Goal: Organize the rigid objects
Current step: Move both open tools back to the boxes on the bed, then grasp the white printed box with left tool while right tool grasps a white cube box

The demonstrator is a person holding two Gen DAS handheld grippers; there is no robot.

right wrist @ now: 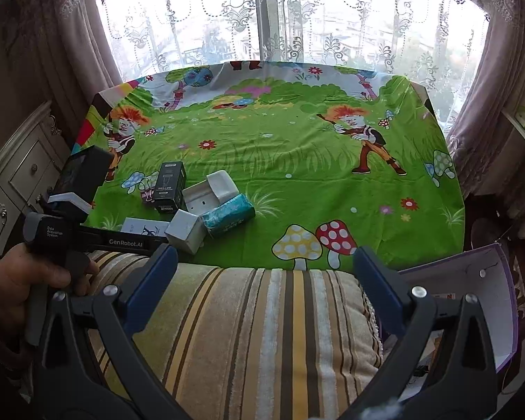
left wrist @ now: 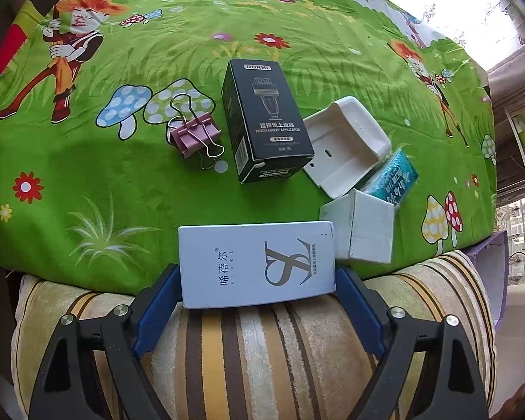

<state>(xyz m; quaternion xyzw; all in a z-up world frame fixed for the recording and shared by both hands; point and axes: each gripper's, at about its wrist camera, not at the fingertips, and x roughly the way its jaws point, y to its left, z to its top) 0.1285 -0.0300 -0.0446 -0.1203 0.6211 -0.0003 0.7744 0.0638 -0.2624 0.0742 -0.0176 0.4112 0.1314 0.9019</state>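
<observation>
The task's things are grouped toward the near left part of the worktop, which is covered by a green cartoon-print cloth.

In the left wrist view, from left to right, a pink binder clip is seen lying on the cloth with its wire handles spread. Just beside it, a black carton lies flat, printed face up. To its right, a white plastic tray rests tilted, its open side facing up. A teal tissue pack lies against the tray's right end, and a small white box stands in front of both, touching the pack.

At the near edge of the cloth, a pale blue box lies between the blue pads of the left gripper. The jaws are set wide, one pad at each short end of the box; whether the pads press on it cannot be told. Below the box, a striped cushion is visible.

In the right wrist view, a hand is seen at the far left holding the left gripper's handle. The right gripper is held over the striped cushion with its jaws open and nothing between them. At the far right, an open purple-edged container stands beside the cushion.
</observation>
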